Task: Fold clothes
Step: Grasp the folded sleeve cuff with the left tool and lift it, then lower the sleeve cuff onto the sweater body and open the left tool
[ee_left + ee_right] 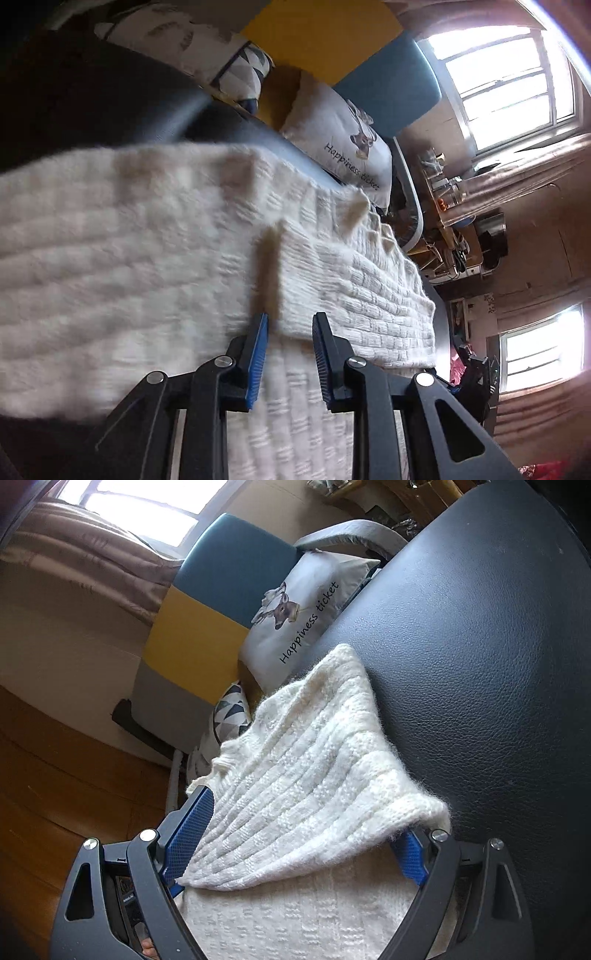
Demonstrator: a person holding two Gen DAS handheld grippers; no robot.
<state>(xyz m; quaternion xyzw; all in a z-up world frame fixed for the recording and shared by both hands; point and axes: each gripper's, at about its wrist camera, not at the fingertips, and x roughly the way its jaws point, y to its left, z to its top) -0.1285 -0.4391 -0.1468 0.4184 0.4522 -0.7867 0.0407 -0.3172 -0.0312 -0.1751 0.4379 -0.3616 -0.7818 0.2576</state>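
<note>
A cream knitted sweater (314, 760) lies on a black leather-look surface (480, 657), and everything else is placed from it. In the right wrist view a folded flap of the sweater slopes up from the near edge, its fuzzy hem ending in a corner on the black surface, with a second flat layer underneath it at the bottom of the frame. The right gripper (295, 830) has its blue-padded fingers (188, 834) spread wide, one on either side of that folded flap; the knit drapes over the right-hand pad, and the pads do not squeeze it.

The left wrist view shows what the other does not: the left gripper (290, 325) with its fingers a short way apart, tips resting at the edge of an upper fold of the sweater (184, 236), a raised ridge of knit just beyond the left pad (258, 354). No cloth is pinched between the pads. Much of this view is blurred.

Beyond the far edge of the sweater stands a white cushion (295, 620) printed with a deer and "Happiness ticket", against a blue and yellow chair back (221, 579). To the right of the sweater in the right wrist view the black surface lies bare up to its rounded edge; to the left it drops off to a wooden floor (55, 775). Windows (509, 92) and a cluttered shelf (450, 206) appear only in the left wrist view, well apart from the sweater.
</note>
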